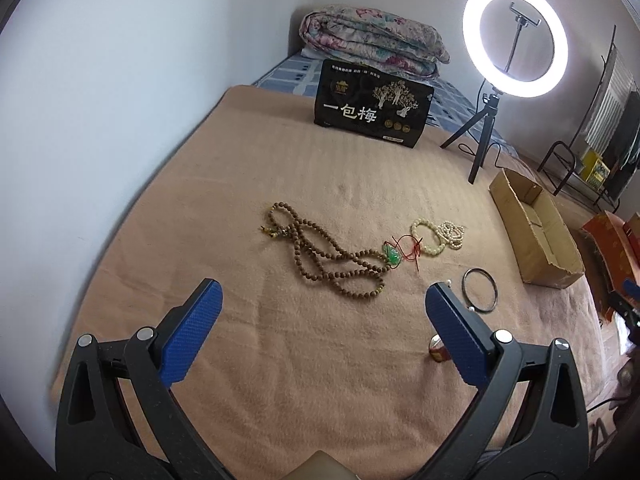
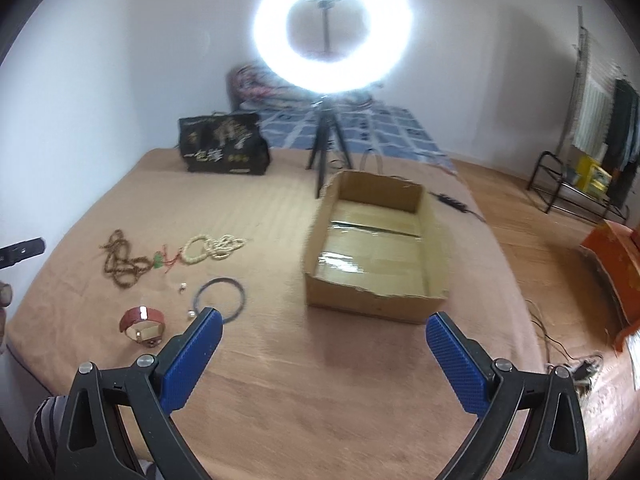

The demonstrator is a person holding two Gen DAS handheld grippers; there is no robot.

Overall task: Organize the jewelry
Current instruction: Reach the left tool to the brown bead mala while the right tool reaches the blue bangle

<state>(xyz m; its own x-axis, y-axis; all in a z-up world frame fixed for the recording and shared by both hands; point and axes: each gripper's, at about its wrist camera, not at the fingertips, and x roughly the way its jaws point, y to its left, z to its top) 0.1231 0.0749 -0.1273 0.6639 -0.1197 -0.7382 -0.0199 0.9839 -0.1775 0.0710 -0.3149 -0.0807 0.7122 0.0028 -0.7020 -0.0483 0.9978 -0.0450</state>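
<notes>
Jewelry lies on a tan blanket. A long brown bead necklace (image 1: pixel 328 256) (image 2: pixel 122 266) lies beside a green pendant on red cord (image 1: pixel 392 255), a cream bead bracelet (image 1: pixel 428 236) (image 2: pixel 196 250) and a small pearl strand (image 1: pixel 452 234) (image 2: pixel 228 245). A dark bangle (image 1: pixel 480 290) (image 2: pixel 220 300) and a red-strap watch (image 2: pixel 143 325) lie nearer. An open cardboard box (image 2: pixel 376 300) (image 1: pixel 532 228) stands to the right, holding no jewelry. My left gripper (image 1: pixel 324 300) is open above the blanket, short of the necklace. My right gripper (image 2: pixel 324 334) is open in front of the box.
A black printed bag (image 1: pixel 372 110) stands at the back. A ring light on a tripod (image 1: pixel 516 40) (image 2: pixel 332 32) stands behind the box, its cable trailing right. A folded quilt (image 1: pixel 372 40) lies by the wall. An orange box (image 2: pixel 616 264) is at the right.
</notes>
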